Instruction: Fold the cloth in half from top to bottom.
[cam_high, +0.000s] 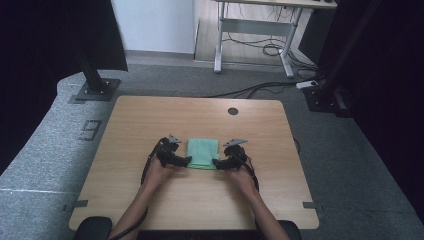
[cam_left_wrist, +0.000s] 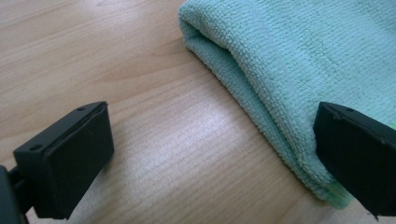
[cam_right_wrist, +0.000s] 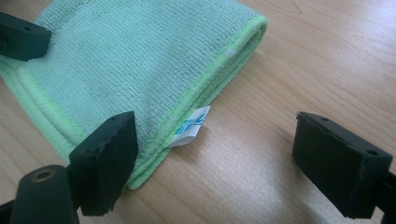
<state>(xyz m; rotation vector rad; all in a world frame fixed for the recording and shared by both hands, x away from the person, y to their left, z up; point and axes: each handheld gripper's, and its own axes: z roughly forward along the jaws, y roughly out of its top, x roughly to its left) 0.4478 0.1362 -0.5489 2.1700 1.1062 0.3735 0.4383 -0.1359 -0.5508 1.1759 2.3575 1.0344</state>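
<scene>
L gripper (cam_high: 187, 161) at near-left corner of folded green cloth (cam_high: 203, 153); jaws wide apart, nothing clamped. In left gripper view: one jaw over bare wood, other over cloth's folded edge near its corner; contact w/ cloth can't be told. Fold of cloth (cam_left_wrist: 299, 70) runs diagonally between jaws, mostly toward the right-hand one.

R gripper (cam_high: 216, 162) at near-right corner of same cloth, jaws also wide apart, gripping nothing. In right gripper view: left-hand jaw over hemmed edge of cloth (cam_right_wrist: 140, 60), right-hand jaw over bare wood, well clear. Small white label (cam_right_wrist: 191, 126) sticks out from hem, between the jaws.

Cloth flat, mid wooden table (cam_high: 140, 125), between both grippers. Cable hole (cam_high: 233, 111) near far edge.
</scene>
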